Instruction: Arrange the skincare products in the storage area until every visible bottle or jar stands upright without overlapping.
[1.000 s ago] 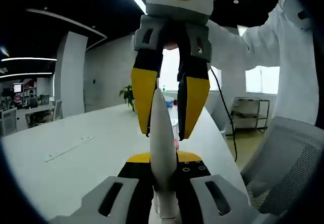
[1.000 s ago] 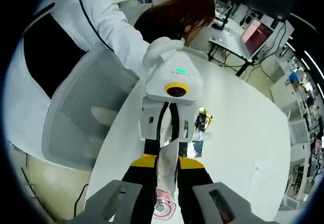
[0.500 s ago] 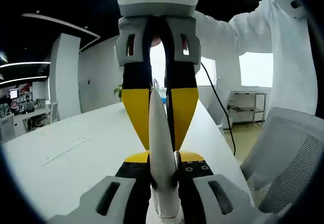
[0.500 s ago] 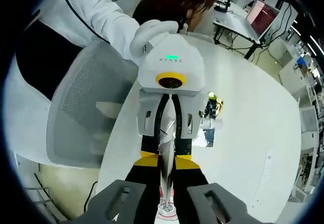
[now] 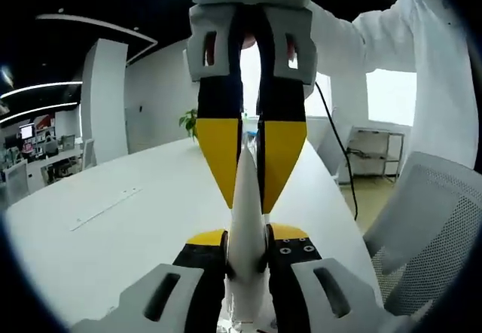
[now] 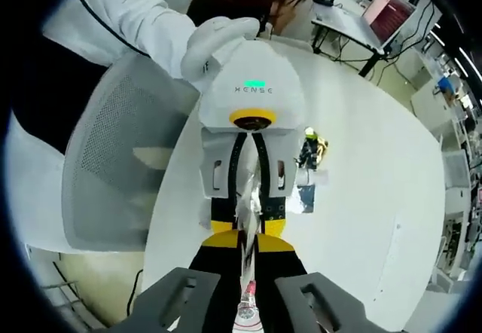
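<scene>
While we look along the left gripper [image 5: 247, 254], its jaws pinch a slim white plastic tube [image 5: 246, 212], tapered end pointing toward 12 o'clock. From 12 o'clock the right gripper [image 5: 251, 171] reaches in, its yellow-tipped jaws pinching that tapered end. Below lies the white table [image 5: 135, 235]. Further skincare bottles [image 6: 309, 171] stand clustered at 2 o'clock of the tube in the right gripper view.
</scene>
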{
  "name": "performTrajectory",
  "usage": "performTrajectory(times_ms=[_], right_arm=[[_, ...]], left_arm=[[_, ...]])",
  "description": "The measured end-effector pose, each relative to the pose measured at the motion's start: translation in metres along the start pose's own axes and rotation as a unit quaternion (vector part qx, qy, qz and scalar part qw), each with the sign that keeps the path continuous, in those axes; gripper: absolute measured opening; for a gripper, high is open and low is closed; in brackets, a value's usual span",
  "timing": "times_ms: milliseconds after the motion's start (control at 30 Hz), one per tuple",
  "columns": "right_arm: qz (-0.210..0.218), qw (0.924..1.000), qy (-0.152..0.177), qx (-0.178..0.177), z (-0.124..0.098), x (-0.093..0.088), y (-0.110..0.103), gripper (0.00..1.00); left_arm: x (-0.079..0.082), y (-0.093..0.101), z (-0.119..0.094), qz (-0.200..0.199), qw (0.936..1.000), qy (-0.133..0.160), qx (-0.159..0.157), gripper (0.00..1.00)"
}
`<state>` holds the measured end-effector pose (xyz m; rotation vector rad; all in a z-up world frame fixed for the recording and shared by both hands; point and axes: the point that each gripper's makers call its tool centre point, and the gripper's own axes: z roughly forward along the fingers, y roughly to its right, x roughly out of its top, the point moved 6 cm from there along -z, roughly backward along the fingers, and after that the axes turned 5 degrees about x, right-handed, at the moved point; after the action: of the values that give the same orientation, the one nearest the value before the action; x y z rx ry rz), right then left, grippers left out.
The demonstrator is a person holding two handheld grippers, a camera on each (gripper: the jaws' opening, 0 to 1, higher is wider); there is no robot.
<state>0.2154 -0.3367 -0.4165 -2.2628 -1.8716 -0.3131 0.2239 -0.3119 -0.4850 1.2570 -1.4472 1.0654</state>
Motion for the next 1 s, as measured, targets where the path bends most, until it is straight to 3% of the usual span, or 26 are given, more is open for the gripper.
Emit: performTrajectory(times_ms=[367,467,800,1000], right_arm=[[0.012,0.9999,-0.006,0.003,0.003,0.009,0.004,0.00],[0.021,0.9997,-0.015,0.002,0.003,0.008,0.004,0.00],[0.030,0.9995,-0.009,0.004,0.004,0.012,0.005,0.00],[0.037,0.9993,-0.003,0.000,0.004,0.010,0.005,0.00]], left_arm=[[-0.021,-0.006,-0.022,0.018,0.9983,-0.055,0.010,0.19],[-0.030,-0.010,-0.028,0.032,0.9958,-0.085,0.014,0.19],[-0.043,-0.016,-0.039,0.044,0.9926,-0.113,0.012,0.17],[-0.044,-0.018,-0.031,0.053,0.9909,-0.124,0.005,0.15]])
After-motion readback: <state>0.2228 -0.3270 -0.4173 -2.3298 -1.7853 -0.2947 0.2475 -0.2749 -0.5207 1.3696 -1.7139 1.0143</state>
